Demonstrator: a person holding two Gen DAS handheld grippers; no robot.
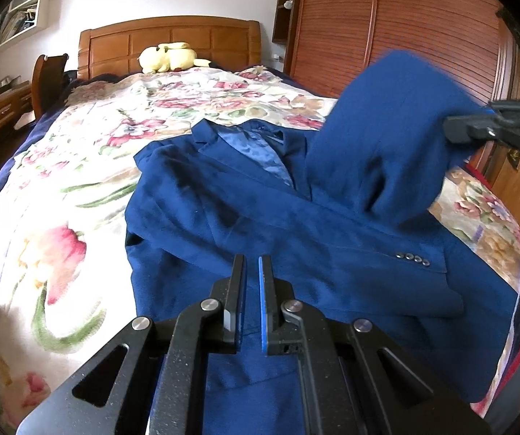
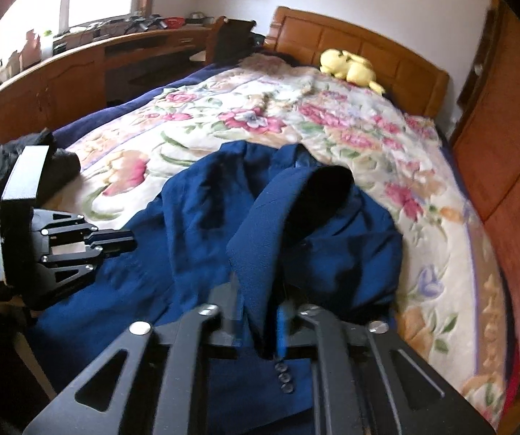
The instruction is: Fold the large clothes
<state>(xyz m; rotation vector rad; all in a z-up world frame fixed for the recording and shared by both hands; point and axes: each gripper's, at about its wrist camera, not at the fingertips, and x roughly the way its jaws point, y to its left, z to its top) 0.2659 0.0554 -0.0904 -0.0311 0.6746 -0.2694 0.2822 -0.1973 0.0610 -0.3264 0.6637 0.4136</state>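
Note:
A dark blue suit jacket (image 1: 260,217) lies face up on the bed, collar toward the headboard. One sleeve is folded across its front, its cuff buttons (image 1: 412,258) showing. My left gripper (image 1: 252,268) is shut with nothing between its fingers, low over the jacket's near hem. In the right wrist view it (image 2: 133,241) hovers over the jacket's (image 2: 194,217) left side. The other sleeve (image 1: 387,127) is raised above the jacket's right side, with my right gripper (image 1: 452,132) at its end. In its own view the right gripper (image 2: 258,304) stands parted, the sleeve (image 2: 278,224) hanging loosely between blurred fingers.
A floral blanket (image 1: 78,181) covers the bed, with a yellow plush toy (image 1: 169,58) at the wooden headboard. A slatted wooden wardrobe (image 1: 405,36) runs along the right. A cluttered desk (image 2: 78,69) and a dark garment (image 2: 60,166) are on the left.

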